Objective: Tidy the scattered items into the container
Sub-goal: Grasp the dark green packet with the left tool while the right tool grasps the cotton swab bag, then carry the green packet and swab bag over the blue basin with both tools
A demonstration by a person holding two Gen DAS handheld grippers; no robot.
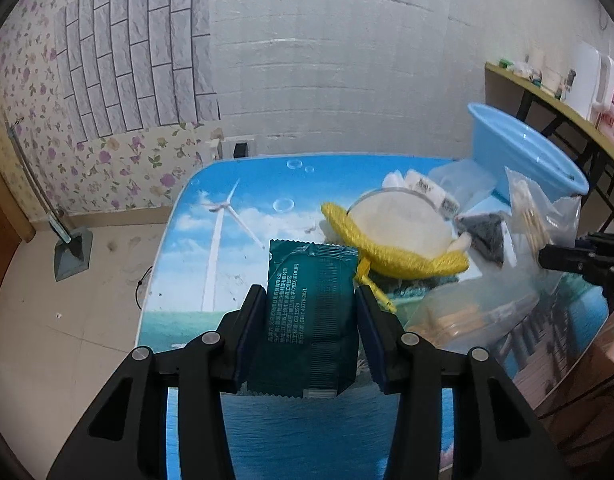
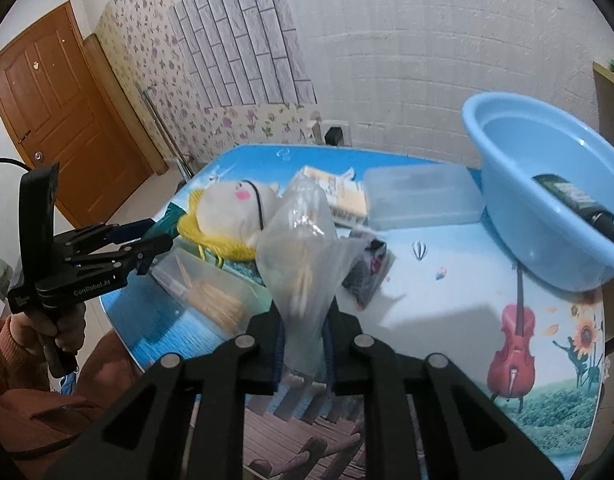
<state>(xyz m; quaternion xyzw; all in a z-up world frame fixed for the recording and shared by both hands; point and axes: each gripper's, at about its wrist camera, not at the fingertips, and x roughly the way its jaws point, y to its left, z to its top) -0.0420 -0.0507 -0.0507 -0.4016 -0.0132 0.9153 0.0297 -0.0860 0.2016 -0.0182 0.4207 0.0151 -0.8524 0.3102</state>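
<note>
My left gripper [image 1: 311, 300] is shut on a dark green sachet [image 1: 307, 320], held just above the picture-printed table [image 1: 211, 248]. In the right wrist view the left gripper [image 2: 159, 236] hangs at the table's left side beside the doll. My right gripper [image 2: 305, 336] is shut on the neck of a clear plastic bag [image 2: 303, 248] with thin wooden sticks inside. A light blue basin [image 2: 507, 184] stands at the far right of the table, with a dark bottle [image 2: 579, 204] lying in it. A doll with yellow hair [image 2: 231, 208] lies between the two grippers.
A clear lidded box [image 2: 419, 196], a small cardboard carton [image 2: 339, 196], a dark little pack [image 2: 367, 272] and a clear box of toothpicks [image 2: 211, 292] lie on the table. A person's hand [image 2: 63, 332] holds the left gripper's handle. A side table [image 1: 567, 100] stands at right.
</note>
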